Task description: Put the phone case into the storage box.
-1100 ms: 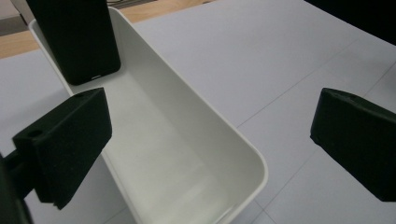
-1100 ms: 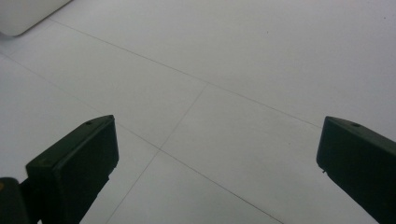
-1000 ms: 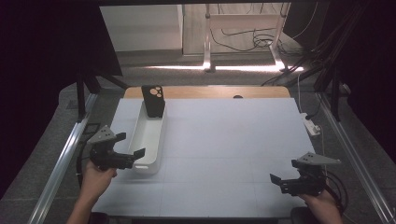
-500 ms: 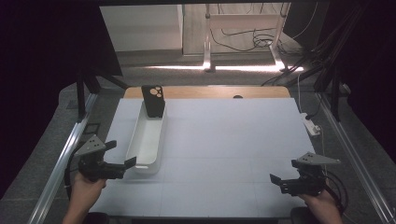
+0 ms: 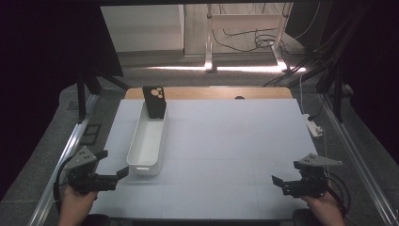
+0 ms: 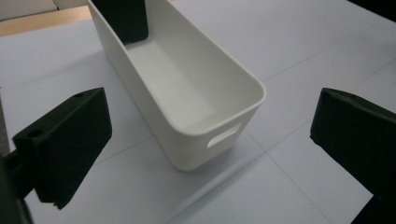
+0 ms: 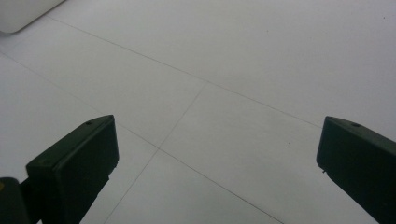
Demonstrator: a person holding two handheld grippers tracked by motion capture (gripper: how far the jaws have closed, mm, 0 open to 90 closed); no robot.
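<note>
Long white bin (image 5: 148, 141) on the bench's left, dark phone case (image 5: 154, 101) propped inside — probably light, rigid, slick — best gripped at the near rim; left hand-held gripper (image 5: 123, 173) gaping, right hand-held gripper (image 5: 275, 181) likewise.

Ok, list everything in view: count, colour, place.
bin: 1, white, long, left part of the table.
phone case: 1, black, leaning upright at the bin's far end.
table: 1, white top, wooden strip along the far edge.
power strip: 1, white, off the table's right edge.
left gripper: 1, black, open, near the bin's near end.
right gripper: 1, black, open, near right corner.
</note>
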